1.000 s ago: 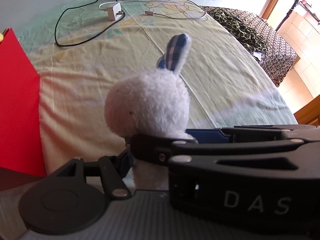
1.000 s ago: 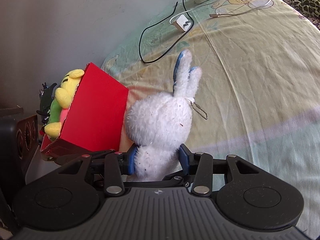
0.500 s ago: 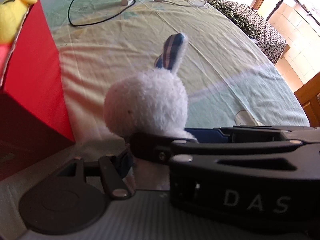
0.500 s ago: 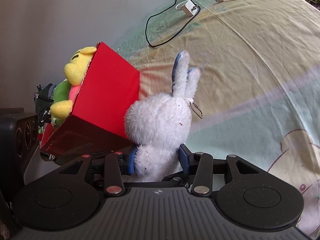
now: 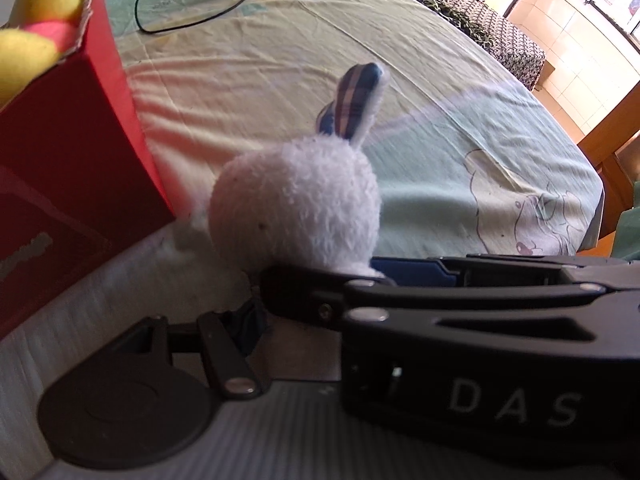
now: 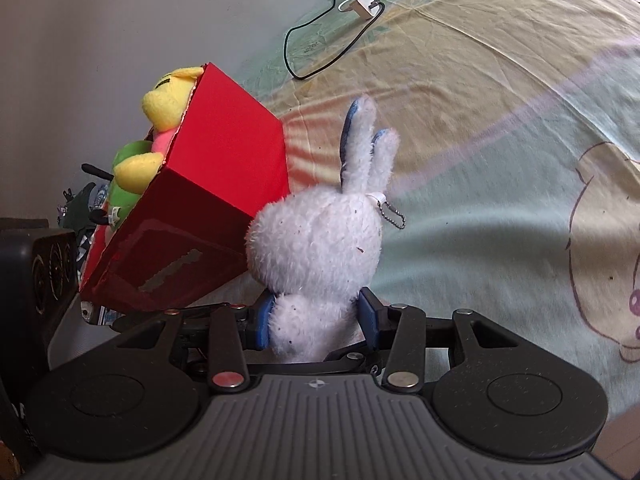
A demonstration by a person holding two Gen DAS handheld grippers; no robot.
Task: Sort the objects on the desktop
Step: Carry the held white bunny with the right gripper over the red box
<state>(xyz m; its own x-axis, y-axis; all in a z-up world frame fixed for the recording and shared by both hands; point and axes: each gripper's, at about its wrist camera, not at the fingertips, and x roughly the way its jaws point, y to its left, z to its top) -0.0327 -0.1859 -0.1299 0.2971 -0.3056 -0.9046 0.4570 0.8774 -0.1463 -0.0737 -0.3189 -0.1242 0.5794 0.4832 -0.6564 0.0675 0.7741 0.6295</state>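
Observation:
A white bunny plush (image 5: 296,208) with blue-lined ears is held upright above the bed sheet (image 5: 440,140). In the right wrist view my right gripper (image 6: 316,316) is shut on the body of the bunny (image 6: 316,248), one blue pad on each side. That right gripper (image 5: 344,276) crosses the left wrist view from the right. My left gripper (image 5: 316,332) grips the bunny lower down. Its left pad touches the body and its right finger is hidden. The open red box (image 6: 224,184) stands just left of the bunny, with a yellow plush (image 6: 172,96) and a green plush (image 6: 128,184) inside.
In the left wrist view the red box (image 5: 60,160) looms close on the left. A white charger (image 6: 366,0) with a black cable (image 6: 320,40) lies at the far end of the bed. A dark speaker (image 6: 44,272) stands left of the box. A leopard-print cloth (image 5: 480,20) lies far right.
Both grippers have carried the bunny toward the near corner of the red box. The box looks larger and nearer, and the charger farther off. Both grips are unchanged.

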